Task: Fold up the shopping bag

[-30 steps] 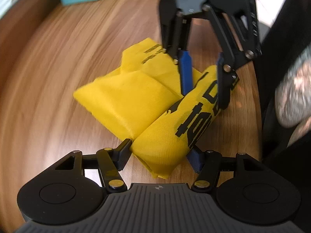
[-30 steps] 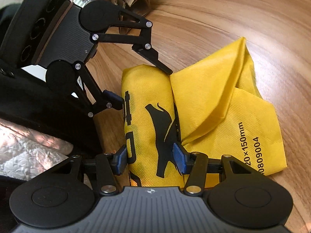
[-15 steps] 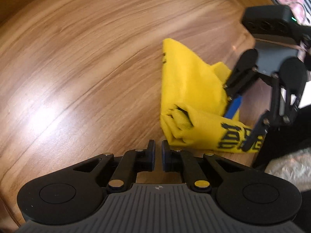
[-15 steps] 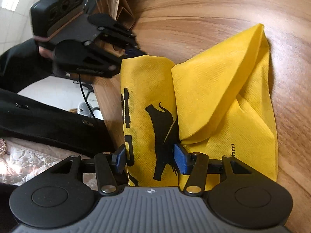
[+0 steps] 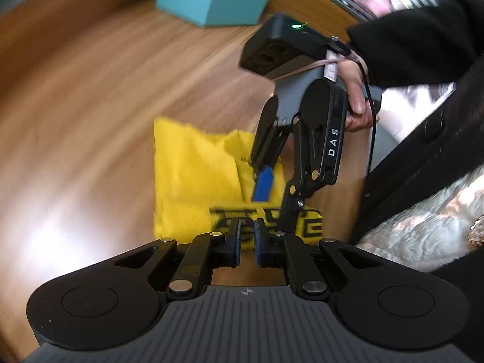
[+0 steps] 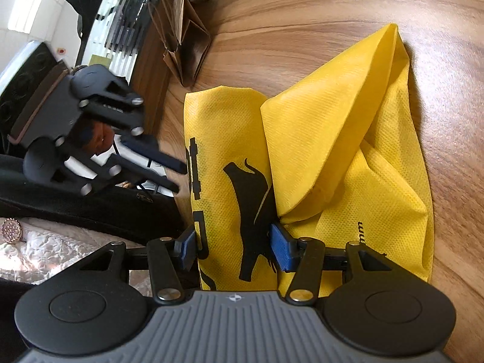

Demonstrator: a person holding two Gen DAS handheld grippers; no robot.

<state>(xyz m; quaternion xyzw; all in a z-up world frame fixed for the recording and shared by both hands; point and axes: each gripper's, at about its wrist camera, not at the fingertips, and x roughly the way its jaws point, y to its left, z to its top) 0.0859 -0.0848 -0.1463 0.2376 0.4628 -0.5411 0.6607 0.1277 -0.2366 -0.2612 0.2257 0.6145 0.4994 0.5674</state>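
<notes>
Jaws of the left gripper (image 5: 247, 243) stand narrow and are opening, with nothing between their two blue pads (image 5: 237, 242), only bare wood behind the gap; jaws of the right gripper (image 6: 234, 246) stand about half open, closed on the rolled, printed part of the one yellow shopping bag (image 6: 302, 166), a blue pad pressing each side of the roll. That bag lies on the wooden table (image 6: 302, 30), near its edge beside the person; one rolled section bears black lettering and a black animal figure, and one loose flap folds over the flatter layer next to it, where small black print shows. From the left wrist view the bag (image 5: 193, 187) sits just beyond the left fingertips, and the right gripper (image 5: 272, 193) comes down onto it, held by one hand (image 5: 357, 99) in a black sleeve (image 5: 423, 39). Farther off stand one turquoise box (image 5: 211, 0) and, in the right wrist view, one folded brown paper bag (image 6: 181, 39).
</notes>
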